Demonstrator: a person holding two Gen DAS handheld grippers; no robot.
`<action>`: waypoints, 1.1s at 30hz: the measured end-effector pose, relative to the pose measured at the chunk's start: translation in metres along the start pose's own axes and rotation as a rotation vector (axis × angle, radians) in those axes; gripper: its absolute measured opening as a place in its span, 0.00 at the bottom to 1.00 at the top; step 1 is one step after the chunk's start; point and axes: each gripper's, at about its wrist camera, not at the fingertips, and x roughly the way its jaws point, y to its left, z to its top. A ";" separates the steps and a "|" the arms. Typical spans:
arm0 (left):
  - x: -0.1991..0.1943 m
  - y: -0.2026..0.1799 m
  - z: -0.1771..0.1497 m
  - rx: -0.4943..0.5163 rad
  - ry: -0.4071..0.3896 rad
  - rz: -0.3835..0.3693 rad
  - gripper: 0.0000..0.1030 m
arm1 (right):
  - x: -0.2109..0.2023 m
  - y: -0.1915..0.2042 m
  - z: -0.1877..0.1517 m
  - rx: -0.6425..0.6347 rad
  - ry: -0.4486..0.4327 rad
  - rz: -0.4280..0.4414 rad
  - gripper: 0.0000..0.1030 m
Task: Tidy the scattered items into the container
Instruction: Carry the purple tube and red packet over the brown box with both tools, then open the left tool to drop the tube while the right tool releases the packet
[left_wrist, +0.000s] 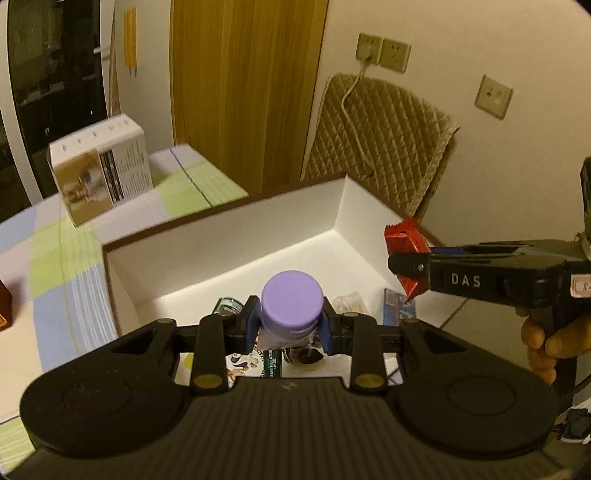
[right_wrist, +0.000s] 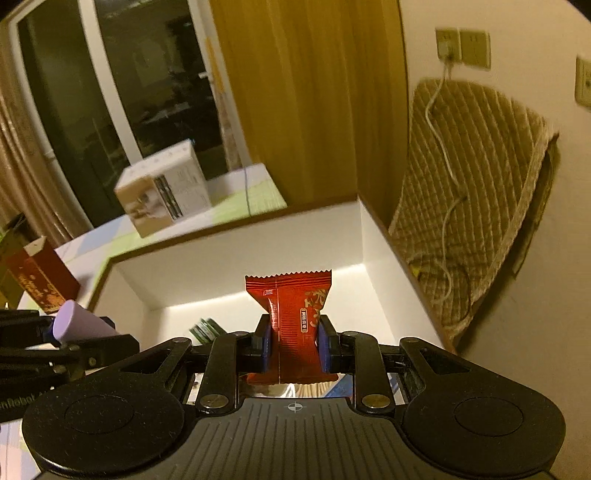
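My left gripper (left_wrist: 290, 328) is shut on a small jar with a purple lid (left_wrist: 291, 302), held over the near part of the white open box (left_wrist: 229, 225). My right gripper (right_wrist: 294, 343) is shut on a red snack packet (right_wrist: 293, 314), upright between the pads and above the same box (right_wrist: 240, 243). In the left wrist view the right gripper (left_wrist: 408, 267) comes in from the right with the red packet (left_wrist: 404, 236) over the box's right wall. The purple-lidded jar (right_wrist: 79, 325) shows at the left of the right wrist view. Several small items (left_wrist: 271, 363) lie on the box floor.
A white carton (left_wrist: 99, 170) stands on the checked tablecloth (left_wrist: 55, 258) behind the box. A red carton (right_wrist: 40, 284) stands left of the box. A quilted pad (left_wrist: 380, 144) leans on the wall at right, below sockets (left_wrist: 382, 51) with a cable. A hand (left_wrist: 546, 343) holds the right gripper.
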 end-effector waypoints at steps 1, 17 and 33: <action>0.007 0.000 0.000 0.001 0.011 0.004 0.26 | 0.007 -0.003 -0.001 0.010 0.018 0.001 0.26; 0.061 0.035 -0.004 -0.086 0.115 0.104 0.32 | 0.058 -0.004 -0.003 0.010 0.106 -0.034 0.27; 0.047 0.047 0.003 -0.141 0.085 0.144 0.54 | 0.045 -0.001 0.003 0.028 -0.007 -0.035 0.87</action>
